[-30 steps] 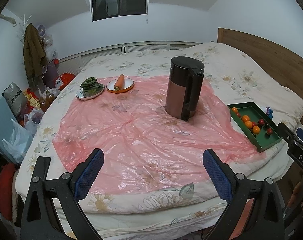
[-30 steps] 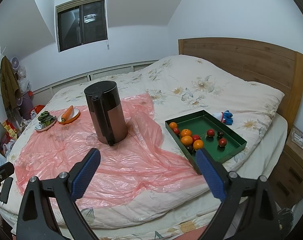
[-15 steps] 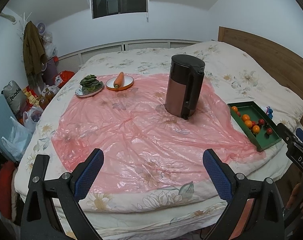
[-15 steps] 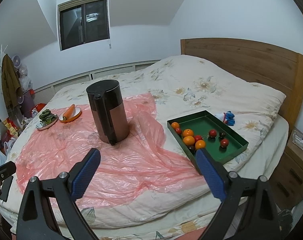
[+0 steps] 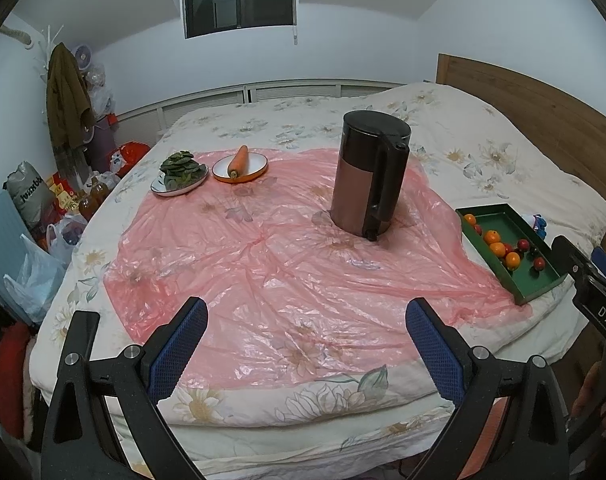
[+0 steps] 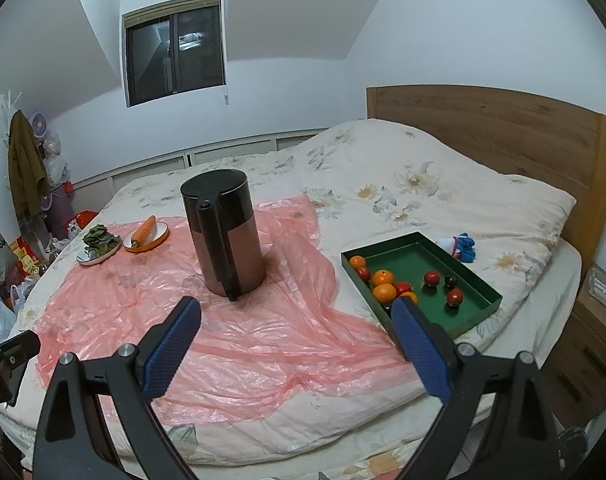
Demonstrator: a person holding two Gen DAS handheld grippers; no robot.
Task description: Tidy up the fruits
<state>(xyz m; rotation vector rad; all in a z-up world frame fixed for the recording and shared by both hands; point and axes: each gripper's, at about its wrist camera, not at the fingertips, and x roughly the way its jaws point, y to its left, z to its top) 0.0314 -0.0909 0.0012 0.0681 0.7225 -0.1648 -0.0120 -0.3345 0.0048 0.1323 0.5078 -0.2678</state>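
Left gripper (image 5: 306, 320) hangs over the near edge of the bed (image 5: 463, 152), jaws spread wide, nothing between the blue pads (image 5: 179, 344). Right gripper (image 6: 297, 322) likewise wide open and empty, held above the bed's near edge. A pink plastic sheet (image 5: 263, 264) covers the middle of the floral quilt. Kettle (image 5: 369, 178), dark lid and brownish body, stands upright on the sheet, at 12 o'clock from the right gripper, handle facing the cameras. Green tray (image 6: 475, 280) lies on the quilt at 3 o'clock from the kettle, its near-left corner just touching the sheet's edge. Fruits in the tray: oranges (image 6: 384, 292) clustered along the left wall, small red fruits (image 6: 431, 278) and one dark fruit (image 6: 450, 280) scattered toward the middle; the right pad hides part of the cluster. A small blue-and-white toy (image 6: 459, 245) sits on the quilt just beyond the tray's far corner. At 10 o'clock from the kettle: an orange-rimmed plate (image 5: 259, 169) bearing a carrot (image 5: 239, 160), and just beside it a white plate (image 5: 171, 191) piled with leafy greens (image 5: 181, 166). Wooden headboard (image 6: 503, 128) at 2 o'clock.
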